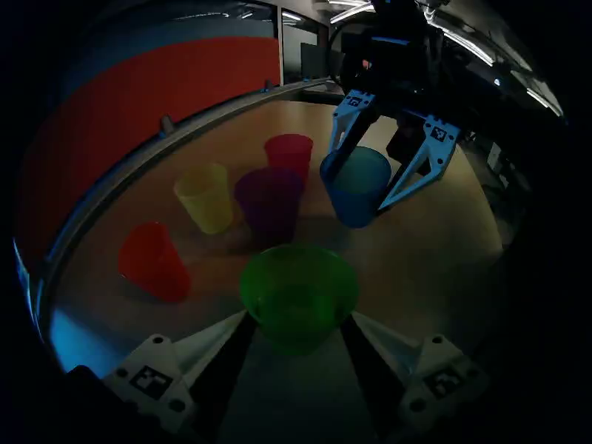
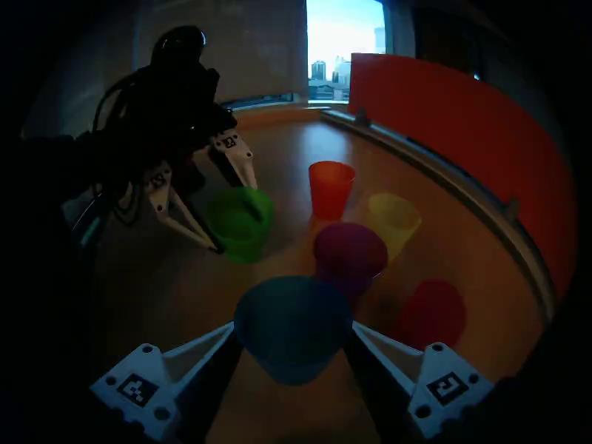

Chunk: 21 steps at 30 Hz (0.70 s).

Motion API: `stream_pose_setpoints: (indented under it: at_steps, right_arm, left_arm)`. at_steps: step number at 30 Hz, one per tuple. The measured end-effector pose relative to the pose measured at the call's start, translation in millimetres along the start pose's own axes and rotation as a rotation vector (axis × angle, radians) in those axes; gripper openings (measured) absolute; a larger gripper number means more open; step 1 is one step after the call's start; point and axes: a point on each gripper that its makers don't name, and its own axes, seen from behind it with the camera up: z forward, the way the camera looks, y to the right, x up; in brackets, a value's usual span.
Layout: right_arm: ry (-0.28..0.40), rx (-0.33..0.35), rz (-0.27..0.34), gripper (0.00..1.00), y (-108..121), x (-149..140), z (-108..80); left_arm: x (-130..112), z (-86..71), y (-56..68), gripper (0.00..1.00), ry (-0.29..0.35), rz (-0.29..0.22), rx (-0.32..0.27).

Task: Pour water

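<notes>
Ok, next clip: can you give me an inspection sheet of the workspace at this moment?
Surface: wooden table, dimly lit, a rail along one edge.
Job's things: green cup in the left claw; blue cup in the right claw; water inside cannot be told.
Clutter: purple cup, yellow cup, crimson cup, orange-red cup, all upright, apart from both claws.
Grippers: both shut on their cups, facing each other.
Cables: dark loops behind the left claw, dim.
Surroundings: orange panel behind the rail; window with city skyline.
</notes>
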Motion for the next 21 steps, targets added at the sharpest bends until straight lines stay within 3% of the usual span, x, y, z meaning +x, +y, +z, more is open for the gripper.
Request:
stream_pose_setpoints:
  at_steps: [21]
  right_arm:
    - [-0.013,0.001,-0.001,0.9,1,-6,4.1]
  left_arm:
    - [-16,1.4,-1.2,0.83,-0.029,-0.009,-0.004]
